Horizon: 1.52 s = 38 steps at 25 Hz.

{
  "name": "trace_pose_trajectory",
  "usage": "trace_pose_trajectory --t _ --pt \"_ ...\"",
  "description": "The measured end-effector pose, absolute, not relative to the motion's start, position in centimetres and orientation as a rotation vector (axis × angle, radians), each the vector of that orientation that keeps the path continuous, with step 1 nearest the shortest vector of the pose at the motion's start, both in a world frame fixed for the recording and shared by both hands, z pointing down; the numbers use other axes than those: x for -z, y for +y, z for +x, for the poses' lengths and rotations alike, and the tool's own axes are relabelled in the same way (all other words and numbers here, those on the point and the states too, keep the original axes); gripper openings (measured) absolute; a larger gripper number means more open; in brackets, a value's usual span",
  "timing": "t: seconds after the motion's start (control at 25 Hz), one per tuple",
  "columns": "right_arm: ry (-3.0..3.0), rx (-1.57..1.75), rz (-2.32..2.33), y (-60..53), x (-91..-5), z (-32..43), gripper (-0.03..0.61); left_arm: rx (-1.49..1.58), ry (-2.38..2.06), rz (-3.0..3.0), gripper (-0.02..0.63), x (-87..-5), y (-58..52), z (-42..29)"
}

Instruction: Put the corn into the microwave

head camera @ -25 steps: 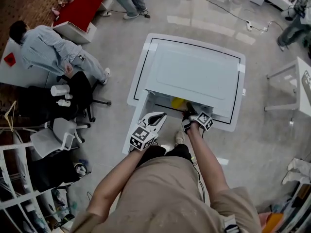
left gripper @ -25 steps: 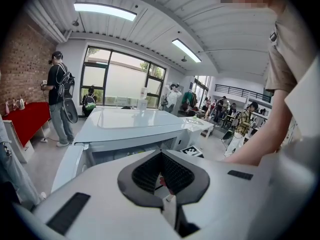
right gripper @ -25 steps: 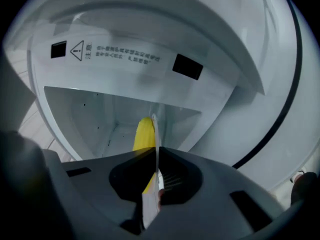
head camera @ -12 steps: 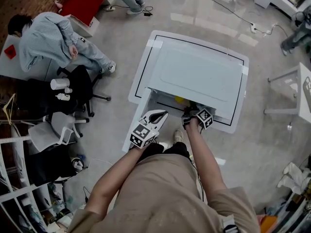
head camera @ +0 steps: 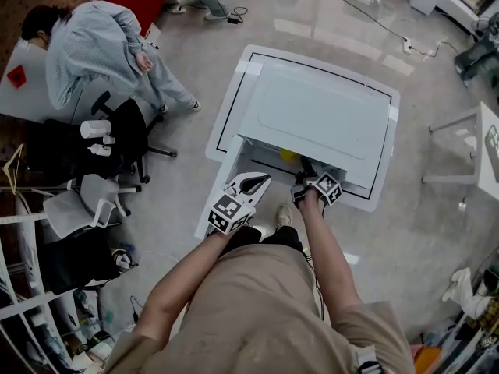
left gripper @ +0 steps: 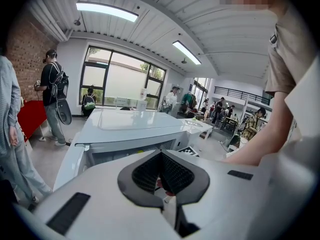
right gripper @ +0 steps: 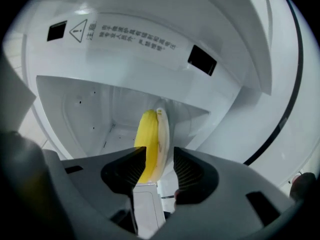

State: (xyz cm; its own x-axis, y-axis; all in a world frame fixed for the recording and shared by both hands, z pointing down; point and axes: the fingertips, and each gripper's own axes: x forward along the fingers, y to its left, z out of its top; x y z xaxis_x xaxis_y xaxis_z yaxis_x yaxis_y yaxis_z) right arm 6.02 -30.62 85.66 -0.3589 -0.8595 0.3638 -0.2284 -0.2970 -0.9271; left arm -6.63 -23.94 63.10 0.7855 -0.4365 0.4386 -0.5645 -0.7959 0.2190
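The corn (right gripper: pixel 150 144), yellow with a pale husk strip, lies inside the white microwave (right gripper: pixel 90 109), lengthwise between the jaws of my right gripper (right gripper: pixel 159 156). Those jaws are opening, and the pads stand a little off the corn on both sides. From the head view the corn (head camera: pixel 288 156) shows as a yellow spot in the microwave (head camera: pixel 320 115) opening, just ahead of my right gripper (head camera: pixel 306 171). My left gripper (head camera: pixel 260 181) hovers by the swung-out door (head camera: pixel 212 209). Its pads meet, with nothing between them (left gripper: pixel 161 154).
The microwave stands on a white table with a black border line (head camera: pixel 226 115). A person in grey (head camera: pixel 101 45) sits at the upper left beside office chairs (head camera: pixel 117 142). Another white table (head camera: pixel 483 139) stands at the right, and several people are by the far windows.
Both grippers stay at the microwave's front, almost where they were. The corn remains in the opening. The seated person at the upper left has shifted and leaned.
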Motion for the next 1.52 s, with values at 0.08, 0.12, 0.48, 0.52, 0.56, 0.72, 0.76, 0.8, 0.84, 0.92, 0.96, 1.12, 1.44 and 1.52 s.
trace_pose_trajectory --t 0.08,0.12,0.48,0.52,0.56,0.72,0.76,0.8,0.84,0.92,0.96,1.12,1.44,1.52 --pt "1.475 1.694 -1.382 -30.2 -85.6 6.2 0.166 -0.529 -0.757 2.642 0.005 -63.1 -23.8 -6.4" --pt "1.505 1.682 -1.394 -30.0 -85.4 6.2 0.167 -0.53 -0.755 2.644 0.005 -63.1 -23.7 -6.3" --pt "2.225 1.317 -1.79 -27.3 -83.4 5.1 0.212 -0.533 -0.747 2.647 0.005 -63.0 -23.0 -6.1" --pt "2.344 1.229 -1.868 -27.1 -83.4 5.0 0.223 -0.532 -0.746 2.648 0.005 -63.0 -22.9 -6.1" --pt "2.456 1.133 -1.946 -27.0 -83.5 4.9 0.23 -0.531 -0.745 2.649 0.005 -62.9 -22.7 -6.0" --pt "2.724 0.881 -2.141 -27.4 -84.2 4.8 0.254 -0.528 -0.743 2.653 0.005 -62.8 -22.5 -5.7" --pt "2.752 0.871 -2.156 -27.5 -84.6 4.7 0.256 -0.528 -0.743 2.653 0.005 -62.7 -22.4 -5.6" --pt "2.773 0.873 -2.159 -27.6 -85.1 4.7 0.256 -0.528 -0.743 2.653 0.005 -62.7 -22.4 -5.6" --pt "2.784 0.885 -2.159 -27.7 -85.6 4.6 0.257 -0.528 -0.744 2.652 0.005 -62.6 -22.3 -5.6" --pt "2.768 0.932 -2.159 -28.0 -86.0 4.7 0.257 -0.526 -0.749 2.648 0.005 -62.5 -22.2 -5.7" --pt "2.747 0.948 -2.162 -28.2 -86.0 4.8 0.256 -0.524 -0.752 2.646 0.005 -62.6 -22.2 -5.7" --pt "2.724 0.95 -2.167 -29.1 -85.5 4.7 0.256 -0.522 -0.771 2.638 0.005 -62.5 -22.1 -6.2" --pt "2.788 0.88 -2.184 -31.2 -85.8 4.0 0.256 -0.522 -0.796 2.623 0.005 -62.8 -22.0 -6.5" --pt "2.792 0.88 -2.194 -31.7 -85.9 3.9 0.256 -0.526 -0.796 2.622 0.005 -62.9 -21.9 -6.5"
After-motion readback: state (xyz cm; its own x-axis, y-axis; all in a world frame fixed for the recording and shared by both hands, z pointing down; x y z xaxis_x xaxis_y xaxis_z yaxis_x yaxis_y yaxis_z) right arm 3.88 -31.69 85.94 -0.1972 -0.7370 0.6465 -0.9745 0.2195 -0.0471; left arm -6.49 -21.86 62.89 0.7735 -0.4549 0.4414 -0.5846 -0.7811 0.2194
